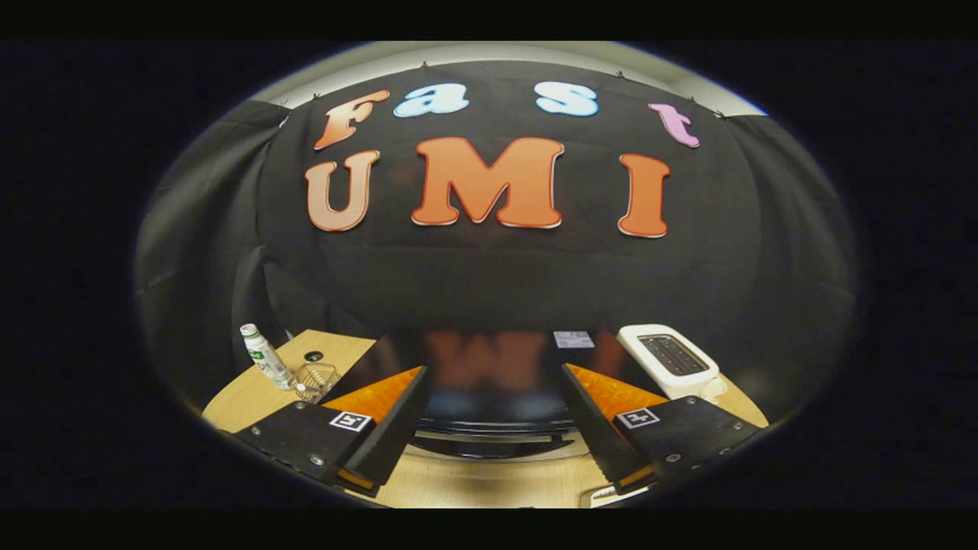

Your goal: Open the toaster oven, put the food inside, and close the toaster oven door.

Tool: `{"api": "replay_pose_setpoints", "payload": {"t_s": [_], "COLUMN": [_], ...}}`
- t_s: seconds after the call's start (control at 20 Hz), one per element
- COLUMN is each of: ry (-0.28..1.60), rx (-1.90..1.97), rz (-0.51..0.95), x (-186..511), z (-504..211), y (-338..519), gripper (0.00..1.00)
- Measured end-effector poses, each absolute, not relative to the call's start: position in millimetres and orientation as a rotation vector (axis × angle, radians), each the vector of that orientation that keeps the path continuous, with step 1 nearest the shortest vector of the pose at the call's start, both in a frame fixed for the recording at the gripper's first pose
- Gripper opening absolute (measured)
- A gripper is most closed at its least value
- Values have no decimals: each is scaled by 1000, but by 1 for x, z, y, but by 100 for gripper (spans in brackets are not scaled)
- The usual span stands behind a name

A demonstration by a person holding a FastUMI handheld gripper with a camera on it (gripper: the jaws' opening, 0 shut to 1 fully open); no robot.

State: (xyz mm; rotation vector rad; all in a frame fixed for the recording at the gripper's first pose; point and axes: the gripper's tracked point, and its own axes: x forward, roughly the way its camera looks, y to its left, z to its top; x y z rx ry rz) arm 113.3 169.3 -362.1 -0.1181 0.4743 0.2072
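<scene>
Gripper (pixel 493 382) fingers spread wide apart, nothing between them. Toaster oven (pixel 489 359) sits just ahead of the fingers on the wooden table (pixel 244 397), door shut, glossy black top. Left of oven: bottle (pixel 265 357) and clear cup (pixel 316 380). Right of oven: white toaster (pixel 670 359).

We're in a staged recording booth, not a real kitchen: black cloth drapes (pixel 504 275) hang pinned as the backdrop wall, and a pale wooden table (pixel 252 393) carries household props, a glossy black toaster oven (pixel 489 367), a white pop-up toaster (pixel 672 359) and a small plastic bottle (pixel 263 355).
</scene>
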Motion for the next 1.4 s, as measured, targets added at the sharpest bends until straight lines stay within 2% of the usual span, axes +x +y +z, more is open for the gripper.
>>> {"api": "replay_pose_setpoints", "payload": {"t_s": [0.3, 1.4], "ry": [561, 620], "rx": [-136, -104], "rz": [198, 153], "x": [111, 40], "z": [-398, -391], "y": [177, 156], "gripper": [100, 100]}}
